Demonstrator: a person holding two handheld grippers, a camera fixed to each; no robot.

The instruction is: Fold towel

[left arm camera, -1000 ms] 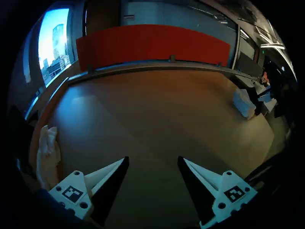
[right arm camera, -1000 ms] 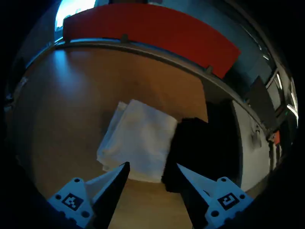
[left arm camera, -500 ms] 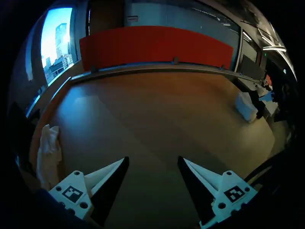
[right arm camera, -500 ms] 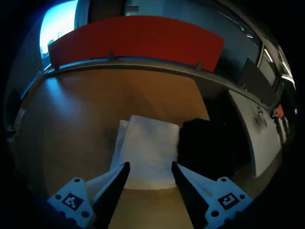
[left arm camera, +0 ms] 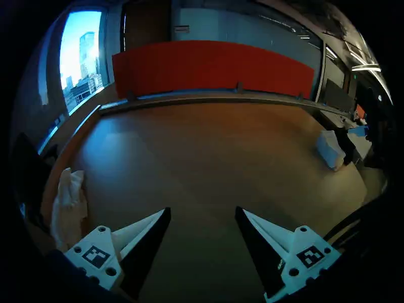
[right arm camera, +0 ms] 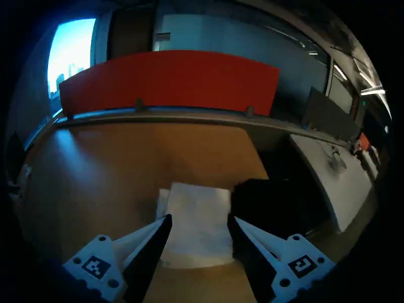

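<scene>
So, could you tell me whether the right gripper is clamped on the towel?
No, the right gripper has its jaws apart, and the towel lies flat on the table.

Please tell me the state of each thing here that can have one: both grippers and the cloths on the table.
towel: folded flat, lying on the table.
white cloth: crumpled, at the table's edge.
left gripper: open, holding nothing.
right gripper: open, pointed at the towel.
</scene>
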